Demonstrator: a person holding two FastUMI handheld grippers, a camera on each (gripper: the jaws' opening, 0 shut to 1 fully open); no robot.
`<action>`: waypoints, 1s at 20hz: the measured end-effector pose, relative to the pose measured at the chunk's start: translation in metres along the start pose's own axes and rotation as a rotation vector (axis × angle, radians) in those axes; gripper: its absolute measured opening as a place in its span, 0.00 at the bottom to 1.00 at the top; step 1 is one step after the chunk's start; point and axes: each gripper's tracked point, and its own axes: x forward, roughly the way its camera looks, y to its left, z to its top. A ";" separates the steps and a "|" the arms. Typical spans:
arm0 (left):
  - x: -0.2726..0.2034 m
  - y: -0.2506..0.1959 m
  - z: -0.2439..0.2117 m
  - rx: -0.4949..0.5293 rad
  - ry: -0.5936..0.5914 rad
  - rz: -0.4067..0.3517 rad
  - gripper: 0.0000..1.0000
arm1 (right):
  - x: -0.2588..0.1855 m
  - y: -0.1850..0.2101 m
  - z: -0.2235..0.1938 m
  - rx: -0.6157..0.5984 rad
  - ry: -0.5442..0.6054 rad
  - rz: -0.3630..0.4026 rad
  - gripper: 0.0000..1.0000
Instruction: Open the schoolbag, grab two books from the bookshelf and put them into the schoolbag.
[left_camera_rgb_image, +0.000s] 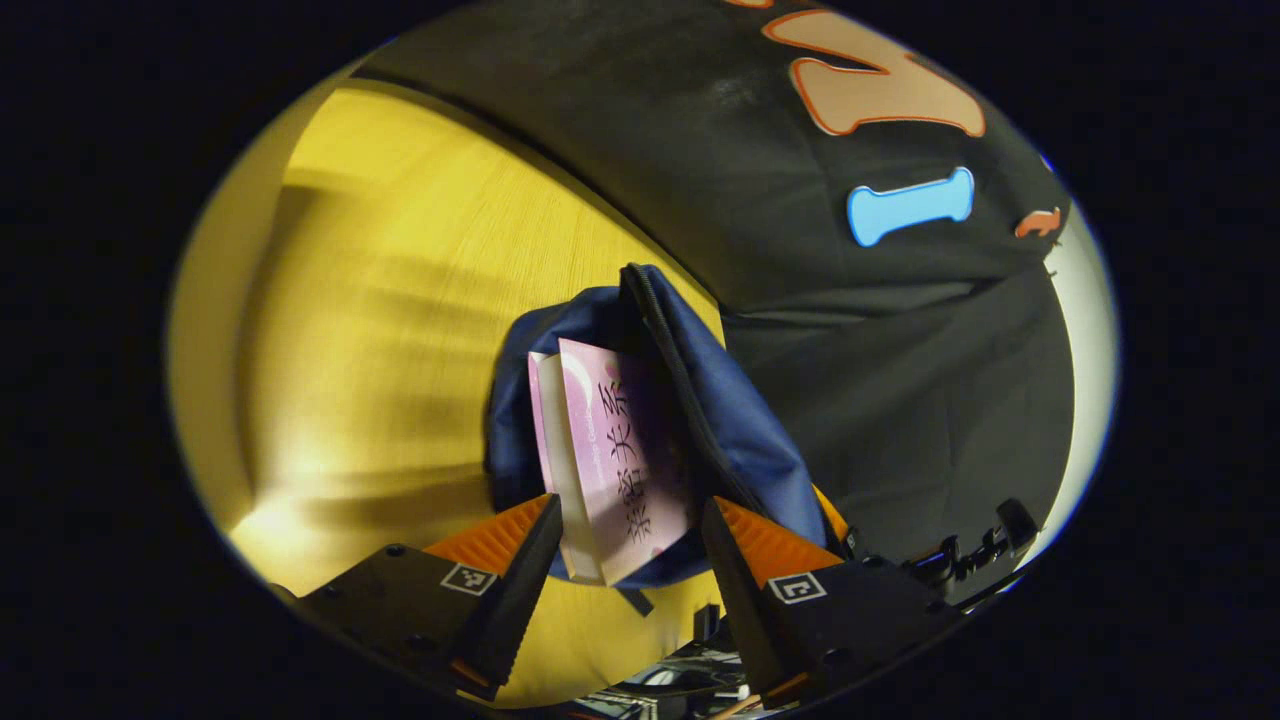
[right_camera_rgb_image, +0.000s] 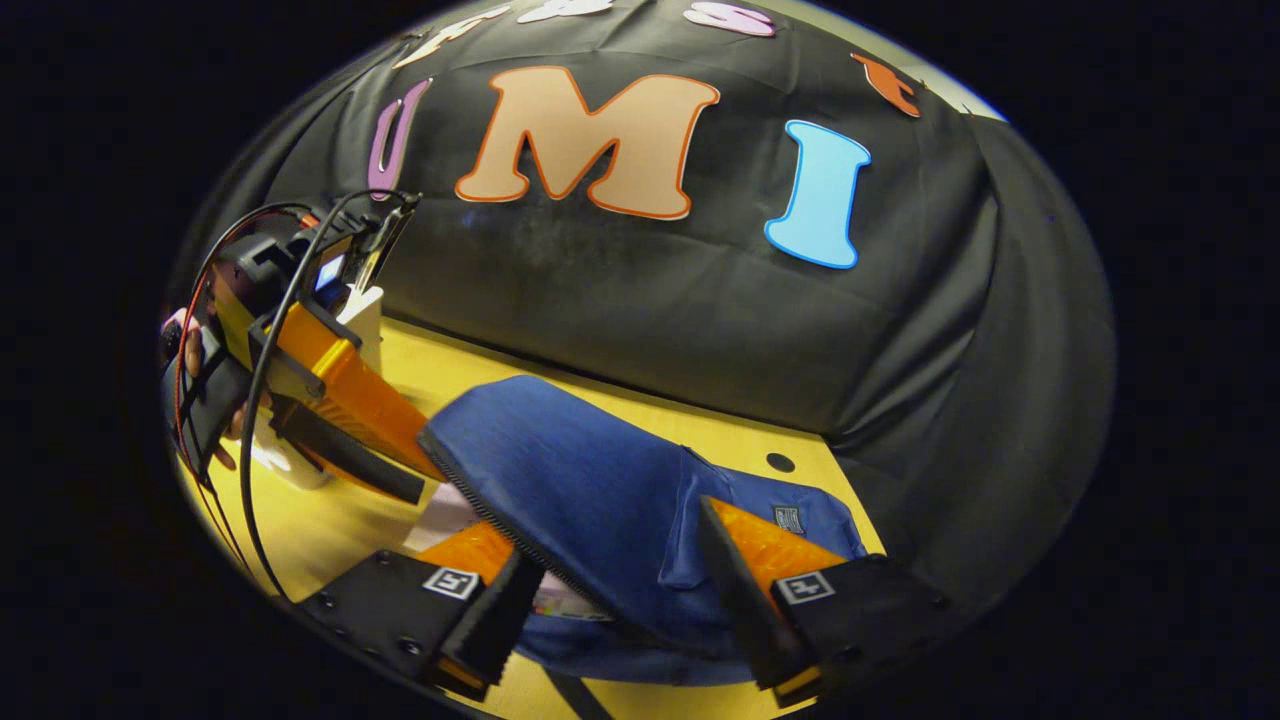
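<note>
A pink book (left_camera_rgb_image: 610, 455) is seen partly inside the blue schoolbag (right_camera_rgb_image: 600, 500) on the yellow table (left_camera_rgb_image: 400, 300), between the spread fingers of the left gripper (left_camera_rgb_image: 625, 525), untouched by either. The right gripper (right_camera_rgb_image: 610, 570) is spread around the raised flap. The book is judged stiff and light, best pinched at its spine; the bag is soft and floppy.

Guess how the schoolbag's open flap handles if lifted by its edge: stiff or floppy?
Likely floppy: the blue fabric schoolbag sags and creases where its flap drapes over the pink book. Probably light. The zipper edge may give firmer purchase.
</note>
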 end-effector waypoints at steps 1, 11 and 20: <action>-0.016 -0.004 -0.001 0.051 -0.006 0.014 0.83 | -0.010 0.002 0.000 -0.001 0.004 0.000 1.00; -0.185 -0.029 0.057 0.456 -0.345 0.270 0.96 | -0.121 -0.001 0.120 0.122 -0.193 -0.119 0.96; -0.265 0.016 0.088 0.488 -0.531 0.428 0.96 | -0.161 0.015 0.149 0.187 -0.270 -0.225 1.00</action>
